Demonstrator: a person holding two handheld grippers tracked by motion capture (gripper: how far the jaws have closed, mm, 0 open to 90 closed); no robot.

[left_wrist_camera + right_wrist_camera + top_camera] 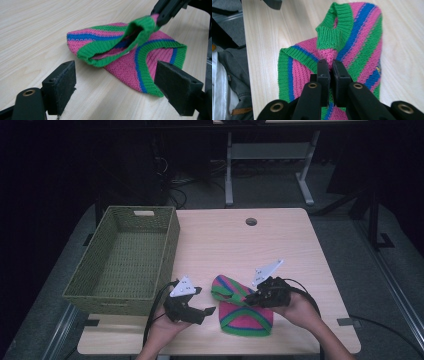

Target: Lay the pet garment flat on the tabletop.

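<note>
Knit hat (244, 312), striped pink, green and blue with a ribbed green brim, lay on the near middle of the tabletop (280, 245), between the two hands. Part of it was folded over itself, brim edge lifted up off the rest. Right hand-held gripper (255, 297) was clamped on that raised fold; in the right gripper view its jaws were pressed together on a pinch of pink knit just below the green ribbing of the hat (352, 50). Left hand-held gripper (205, 312) sat just left of the hat, jaws spread wide, nothing between them, not touching the fabric.

Tabletop was light wood grain with a round cable hole (251, 221) near the far edge. An olive woven basket (167, 245) stood on the left side, well apart from the hat. Grey floor around, dark room, legs of another table (229, 170) beyond the far edge.

Left gripper view showed the hat (130, 57) opening as a gap under the lifted green brim, pink inside, with the right hand-held gripper (163, 15) pinching the top of the fold at the upper right. Right gripper view showed the person's grey trousers (234, 67) and a white garment (217, 87) at left, beside the tabletop edge.
</note>
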